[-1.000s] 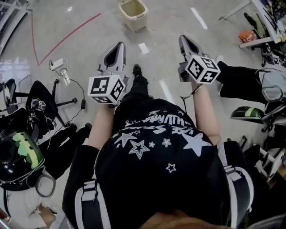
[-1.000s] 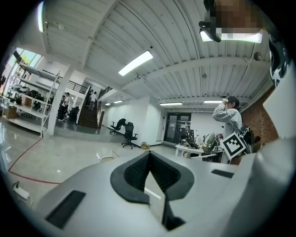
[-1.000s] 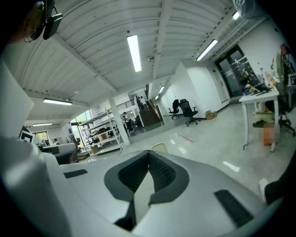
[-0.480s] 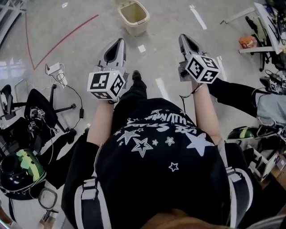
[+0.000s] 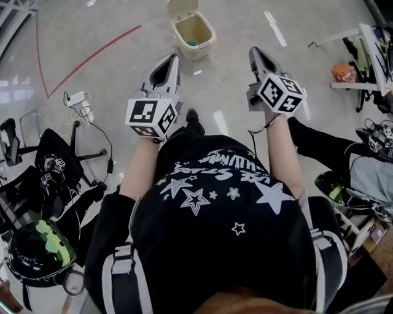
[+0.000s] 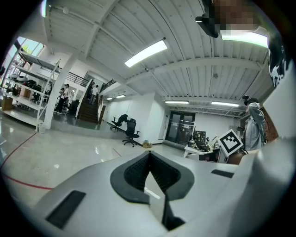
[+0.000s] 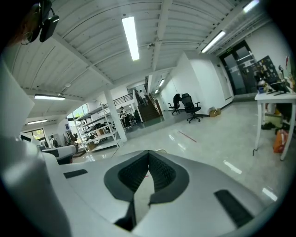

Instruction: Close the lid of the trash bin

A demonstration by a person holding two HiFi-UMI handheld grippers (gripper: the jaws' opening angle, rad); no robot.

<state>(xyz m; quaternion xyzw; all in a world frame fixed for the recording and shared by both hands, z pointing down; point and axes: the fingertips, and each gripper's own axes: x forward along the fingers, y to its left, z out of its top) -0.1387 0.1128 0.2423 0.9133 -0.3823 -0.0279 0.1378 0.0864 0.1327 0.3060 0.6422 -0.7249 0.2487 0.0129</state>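
Trash bin (image 5: 198, 44) on floor (image 5: 104, 67), ahead, well apart from both tools; lid (image 5: 182, 7) raised at far edge | left hand-held gripper (image 5: 172, 58) jaws together, empty | right hand-held gripper (image 5: 254, 51) likewise | advice: step closer, hook behind lid, tip it forward gently; bin may slide.

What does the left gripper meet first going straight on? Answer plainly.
Nothing close. The left gripper points roughly level over glossy grey floor toward a distant black office chair. The beige plastic trash bin, lid up, sits lower, so the gripper would probably pass above it; depth is unclear.
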